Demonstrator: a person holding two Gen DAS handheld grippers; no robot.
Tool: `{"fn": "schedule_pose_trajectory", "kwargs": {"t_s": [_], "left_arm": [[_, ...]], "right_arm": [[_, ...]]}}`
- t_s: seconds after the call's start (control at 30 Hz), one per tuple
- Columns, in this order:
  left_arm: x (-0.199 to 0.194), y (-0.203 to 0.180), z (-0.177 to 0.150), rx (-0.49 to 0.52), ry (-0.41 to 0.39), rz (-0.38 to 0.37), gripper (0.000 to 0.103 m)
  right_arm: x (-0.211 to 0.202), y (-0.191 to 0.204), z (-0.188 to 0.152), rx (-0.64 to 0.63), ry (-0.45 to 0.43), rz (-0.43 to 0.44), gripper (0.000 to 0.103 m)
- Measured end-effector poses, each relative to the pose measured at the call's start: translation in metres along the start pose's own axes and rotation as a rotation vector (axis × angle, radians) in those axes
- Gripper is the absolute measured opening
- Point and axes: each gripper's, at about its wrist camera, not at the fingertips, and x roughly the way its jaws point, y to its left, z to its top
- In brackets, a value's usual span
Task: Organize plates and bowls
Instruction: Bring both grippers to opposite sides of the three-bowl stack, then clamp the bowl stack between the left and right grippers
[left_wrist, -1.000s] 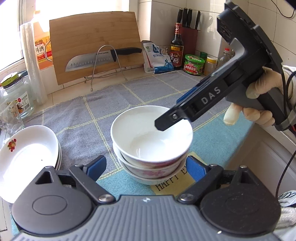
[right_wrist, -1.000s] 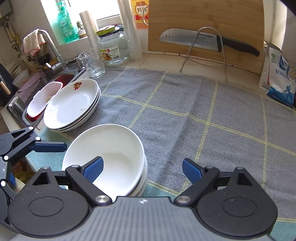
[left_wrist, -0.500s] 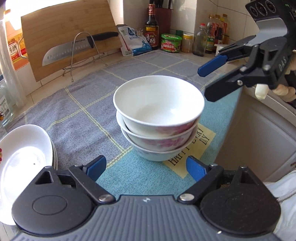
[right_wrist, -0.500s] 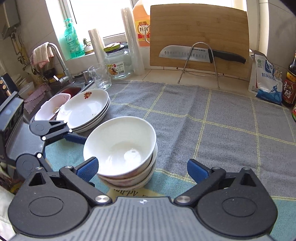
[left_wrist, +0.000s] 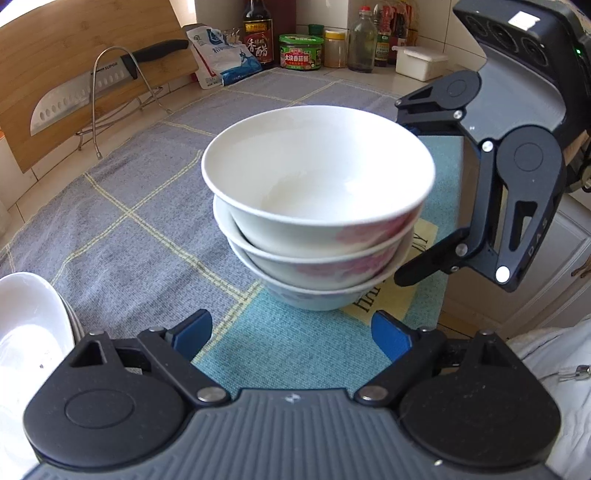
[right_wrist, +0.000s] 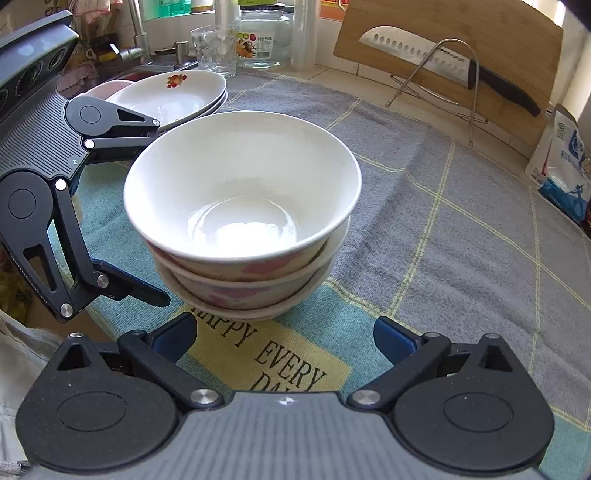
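Three bowls are counted, nested in one stack. Beside them a stack of plates is seen; at least three rims can be made out, the exact number cannot be told. One knife, one wire stand and one cutting board are counted. One drinking glass and one glass jar are seen. Two hand-held grippers are counted, the left hand-held gripper and the right hand-held gripper.

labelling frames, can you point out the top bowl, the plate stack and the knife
top bowl (right_wrist: 243, 225): right wrist view, inner bottom
plate stack (right_wrist: 177, 99): right wrist view, top plate's inner face
knife (left_wrist: 74, 98): left wrist view, blade
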Motion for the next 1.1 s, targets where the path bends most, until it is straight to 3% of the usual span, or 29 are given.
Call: {"fn": "schedule_pose_trajectory", "kwargs": {"t_s": [0.2,0.47,0.6,0.73,0.97,1.1], "left_arm": [[0.007,0.007,0.001,-0.035,0.033,-0.023,0.093],[0.013,0.009,0.007,0.018,0.041,-0.043,0.093],[0.017,0.008,0.007,0.058,0.055,-0.061,0.102],[0.018,0.007,0.006,0.08,0.042,-0.066,0.103],[0.026,0.009,0.013,0.089,0.049,-0.068,0.103],[0.024,0.007,0.017,0.148,0.035,-0.091,0.095]], "right_arm": [[0.016,-0.003,0.005,-0.13,0.007,0.038,0.103],[0.028,-0.013,0.008,-0.164,0.012,0.147,0.103],[0.026,-0.013,0.005,-0.206,0.008,0.159,0.103],[0.024,-0.014,0.0,-0.214,-0.026,0.166,0.103],[0.022,-0.017,-0.004,-0.218,-0.061,0.173,0.103],[0.018,-0.017,0.0,-0.256,-0.066,0.192,0.103]]}}
